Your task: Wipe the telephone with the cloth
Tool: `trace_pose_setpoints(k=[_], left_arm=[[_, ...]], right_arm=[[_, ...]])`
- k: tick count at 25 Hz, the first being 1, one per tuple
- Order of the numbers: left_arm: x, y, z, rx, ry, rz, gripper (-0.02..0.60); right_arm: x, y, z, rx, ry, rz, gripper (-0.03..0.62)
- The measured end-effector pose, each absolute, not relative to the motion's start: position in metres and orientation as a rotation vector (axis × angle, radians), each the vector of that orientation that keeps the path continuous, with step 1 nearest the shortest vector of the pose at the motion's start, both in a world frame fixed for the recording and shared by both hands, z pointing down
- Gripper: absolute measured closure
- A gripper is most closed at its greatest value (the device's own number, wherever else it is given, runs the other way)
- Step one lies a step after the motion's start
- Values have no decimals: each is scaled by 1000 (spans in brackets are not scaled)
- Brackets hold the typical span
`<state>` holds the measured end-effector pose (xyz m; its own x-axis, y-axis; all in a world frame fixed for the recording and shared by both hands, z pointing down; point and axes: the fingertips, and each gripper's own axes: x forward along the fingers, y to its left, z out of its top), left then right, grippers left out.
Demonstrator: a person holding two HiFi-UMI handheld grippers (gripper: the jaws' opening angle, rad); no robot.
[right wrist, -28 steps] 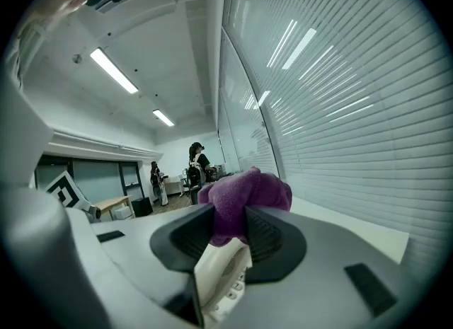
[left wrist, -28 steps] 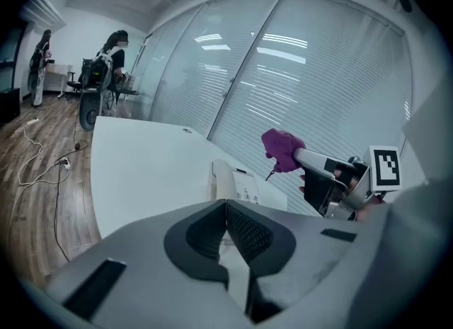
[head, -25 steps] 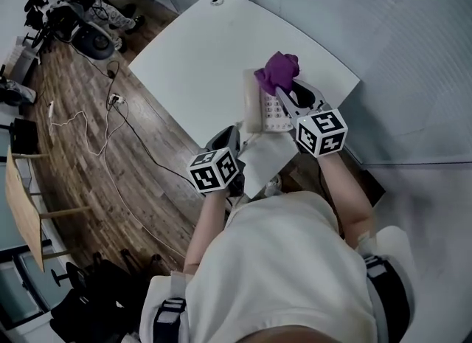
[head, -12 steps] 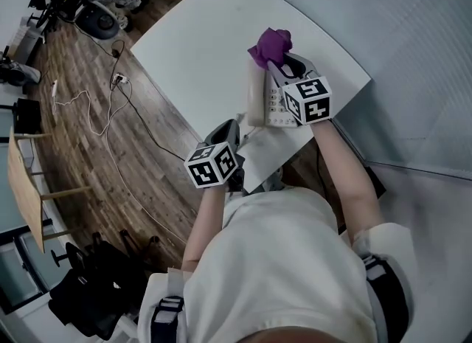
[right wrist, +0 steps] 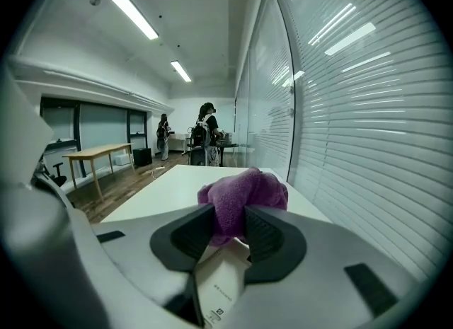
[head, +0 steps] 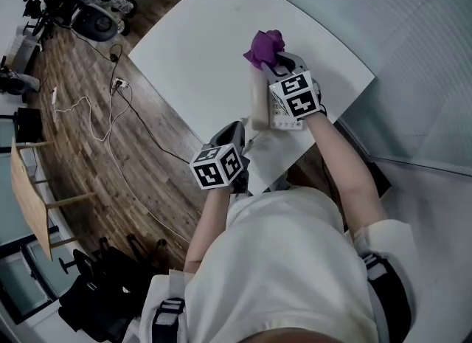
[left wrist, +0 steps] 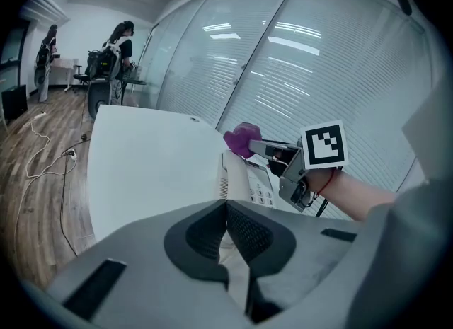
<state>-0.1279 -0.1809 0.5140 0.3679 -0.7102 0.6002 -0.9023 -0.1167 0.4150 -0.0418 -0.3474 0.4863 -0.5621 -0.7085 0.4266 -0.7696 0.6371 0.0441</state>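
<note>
Right gripper (right wrist: 228, 216) farther forward, fingers (right wrist: 274, 239) on cloth (right wrist: 244, 189)

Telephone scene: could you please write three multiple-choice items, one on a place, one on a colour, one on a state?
1. The telephone stands: A) on the floor; B) on the white table; C) on a chair.
2. The cloth is: A) yellow; B) green; C) purple.
3. The right tongs are: A) shut on the cloth; B) open, empty; C) shut on the handset.
Key: 1 B, it rests on the table; 2 C, purple in every view; 3 A, the cloth is pinched between them.
</note>
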Motion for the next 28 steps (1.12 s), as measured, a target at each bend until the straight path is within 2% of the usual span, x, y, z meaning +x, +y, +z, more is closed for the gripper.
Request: trace_pose_setpoints(k=[15,28], left_arm=[[-122,-202,521,1899,-1355,371,560],[-111,-196,533,1911,-1327,376,560]], right_arm=[[-45,-364,501,1114,-2375,92,462],[-51,-330,506,1049,-2397,59,462]])
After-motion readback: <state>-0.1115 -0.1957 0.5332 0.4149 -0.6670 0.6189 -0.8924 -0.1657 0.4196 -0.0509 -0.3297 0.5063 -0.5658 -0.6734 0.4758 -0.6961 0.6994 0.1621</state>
